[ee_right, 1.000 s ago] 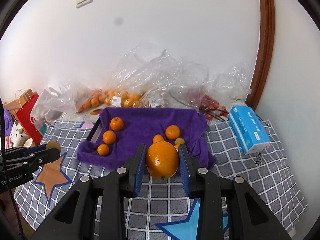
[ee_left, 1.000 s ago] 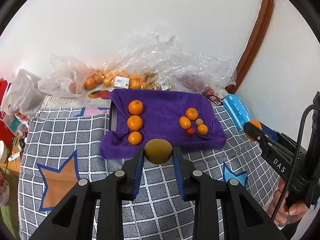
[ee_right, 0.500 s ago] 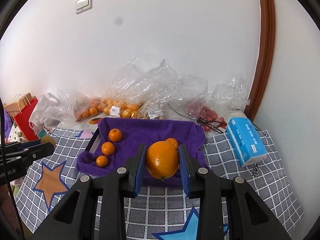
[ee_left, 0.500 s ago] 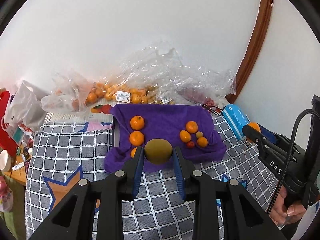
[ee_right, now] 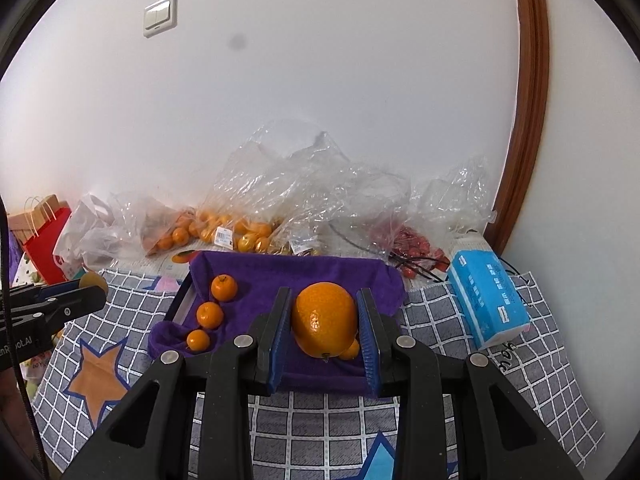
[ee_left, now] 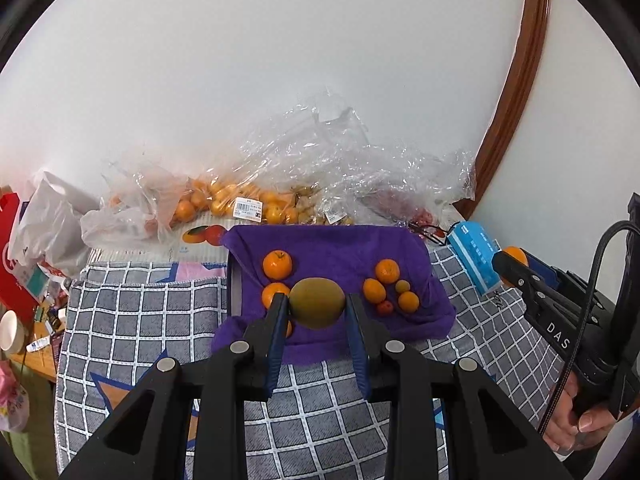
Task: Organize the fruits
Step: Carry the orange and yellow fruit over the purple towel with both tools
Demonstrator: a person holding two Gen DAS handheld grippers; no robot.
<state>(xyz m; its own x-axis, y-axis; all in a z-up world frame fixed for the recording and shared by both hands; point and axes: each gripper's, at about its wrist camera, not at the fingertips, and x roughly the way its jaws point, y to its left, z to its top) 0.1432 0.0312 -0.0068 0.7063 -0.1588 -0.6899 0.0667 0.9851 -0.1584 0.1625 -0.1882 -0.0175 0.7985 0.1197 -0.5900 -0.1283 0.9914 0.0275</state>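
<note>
Both fruits now higher, further back from purple cloth (ee_left: 340, 248) than second ago. Kiwi (ee_left: 317, 302) clamped in left tongs (ee_left: 316, 312), orange (ee_right: 325, 319) in right tongs (ee_right: 325, 334) — cloth ahead, below; left nearer mandarin column (ee_left: 277, 265).

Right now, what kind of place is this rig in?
Probably a home, a room corner with a table in daily use. A checked tablecloth covers it, grocery bags of oranges lie against a plain wall with a light switch, and a tissue pack sits nearby.
</note>
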